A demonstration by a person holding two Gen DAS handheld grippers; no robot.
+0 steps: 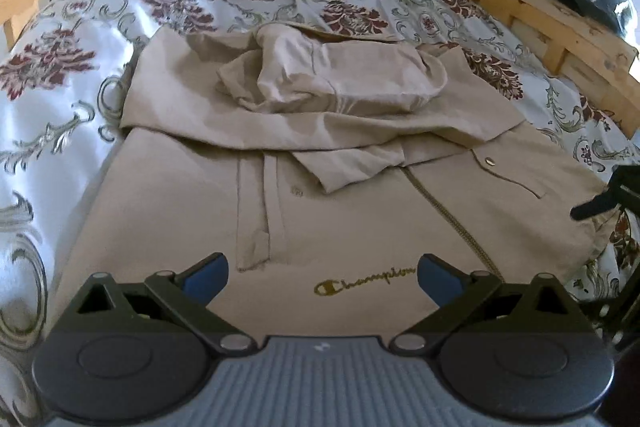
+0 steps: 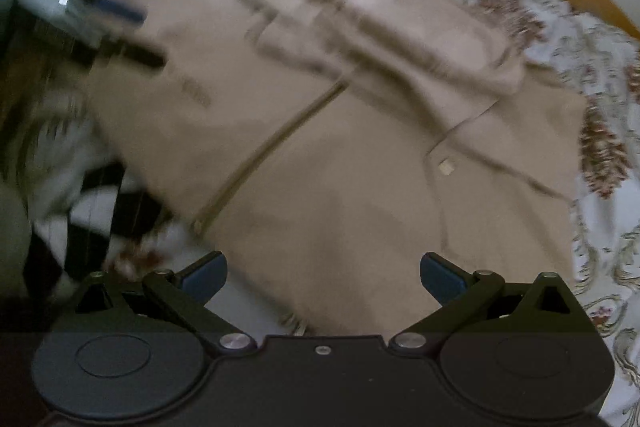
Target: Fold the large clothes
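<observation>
Beige jacket point(image 1: 360, 187) lay on the floral bedspread point(image 1: 52, 75), sleeves folded in.
Both grippers, left point(image 1: 322, 277) and right point(image 2: 323, 277), hung released above its near hem.

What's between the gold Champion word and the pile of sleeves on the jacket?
In the left wrist view, smooth tan jacket front, a pocket flap and the zipper lie between the logo and the sleeves.

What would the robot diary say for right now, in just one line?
left gripper: open, empty, above logo | right gripper: open, empty, blurred view | beige jacket: sleeves folded in, on floral bedspread
</observation>
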